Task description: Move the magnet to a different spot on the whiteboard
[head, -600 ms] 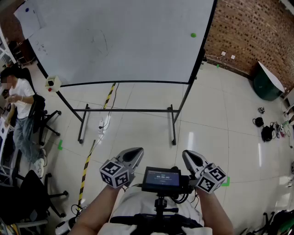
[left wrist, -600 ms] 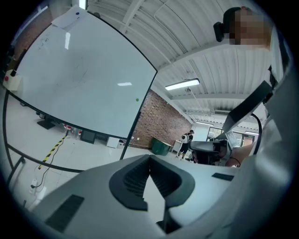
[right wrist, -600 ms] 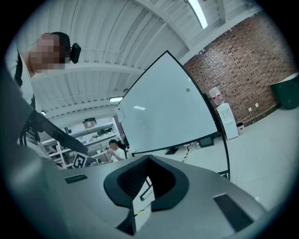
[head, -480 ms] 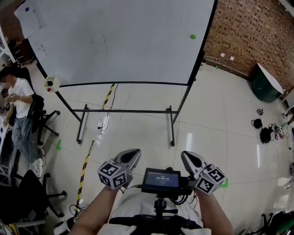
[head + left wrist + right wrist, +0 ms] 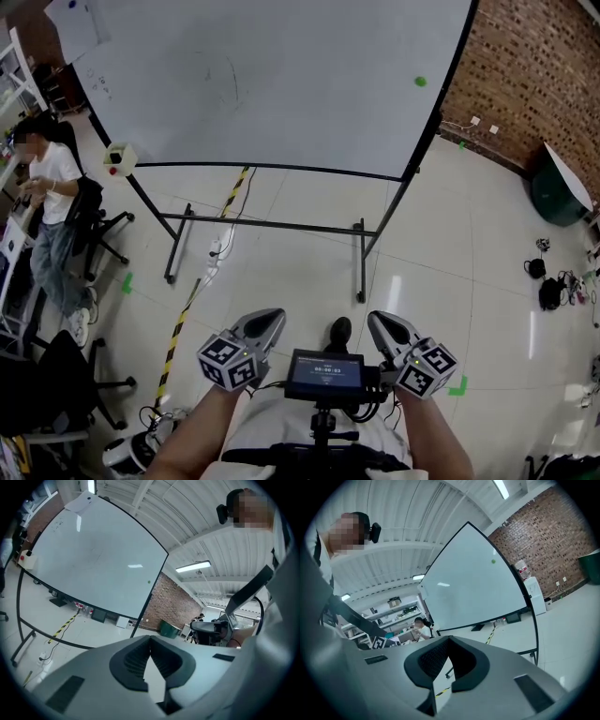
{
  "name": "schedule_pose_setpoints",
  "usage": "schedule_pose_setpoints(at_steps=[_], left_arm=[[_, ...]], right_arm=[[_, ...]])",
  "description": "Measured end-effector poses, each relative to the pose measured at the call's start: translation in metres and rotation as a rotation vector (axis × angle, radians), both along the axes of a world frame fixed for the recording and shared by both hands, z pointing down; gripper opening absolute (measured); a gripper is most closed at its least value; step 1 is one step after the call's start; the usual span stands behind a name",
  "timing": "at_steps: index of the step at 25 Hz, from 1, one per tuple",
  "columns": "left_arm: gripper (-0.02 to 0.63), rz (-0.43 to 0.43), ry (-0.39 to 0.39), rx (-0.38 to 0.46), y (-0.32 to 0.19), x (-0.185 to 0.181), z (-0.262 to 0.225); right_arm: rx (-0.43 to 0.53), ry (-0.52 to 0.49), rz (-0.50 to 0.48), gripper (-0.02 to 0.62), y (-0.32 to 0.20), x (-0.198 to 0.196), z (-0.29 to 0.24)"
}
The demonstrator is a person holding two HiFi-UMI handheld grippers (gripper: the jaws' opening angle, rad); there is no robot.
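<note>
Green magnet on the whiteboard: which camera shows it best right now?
The head view: the magnet stands out clearly near the whiteboard's right edge. The right gripper view shows it as a small dot; the left gripper view, a fainter speck.

The whiteboard [image 5: 281, 84] stands at the far side of the floor, with the magnet [image 5: 420, 82] stuck on it near its right edge and a small box [image 5: 119, 157] at its lower left corner. The brick wall [image 5: 544, 66] is to the right of the board, a person [image 5: 47, 187] sits to the left of it beside a chair [image 5: 94, 216], and a line of tape [image 5: 178, 328] runs on the floor from under the board toward the near left. Close in front, well apart from the board, the left gripper [image 5: 270, 322] and the right gripper [image 5: 379, 323] are side by side with a small screen [image 5: 324, 372] between them.
</note>
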State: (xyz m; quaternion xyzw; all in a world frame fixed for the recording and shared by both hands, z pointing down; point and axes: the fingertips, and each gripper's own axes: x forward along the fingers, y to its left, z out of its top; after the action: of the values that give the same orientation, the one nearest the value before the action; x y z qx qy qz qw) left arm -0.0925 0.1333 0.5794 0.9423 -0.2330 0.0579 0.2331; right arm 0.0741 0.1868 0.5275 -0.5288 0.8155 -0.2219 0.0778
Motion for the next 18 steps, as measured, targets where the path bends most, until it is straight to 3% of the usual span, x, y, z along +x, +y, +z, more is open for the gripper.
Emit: schedule_pose_setpoints(at_steps=[5,18], left_arm=[[0.025,-0.029,-0.012,-0.004,-0.018,0.006,0.002],[0.025,-0.004,-0.033,0.039,-0.104,0.066,-0.030]], right_arm=[[0.001,-0.014,-0.011,0.031,-0.026,0.014,0.005],[0.014,-0.029,0.004,0.031,-0.101,0.068,0.001]])
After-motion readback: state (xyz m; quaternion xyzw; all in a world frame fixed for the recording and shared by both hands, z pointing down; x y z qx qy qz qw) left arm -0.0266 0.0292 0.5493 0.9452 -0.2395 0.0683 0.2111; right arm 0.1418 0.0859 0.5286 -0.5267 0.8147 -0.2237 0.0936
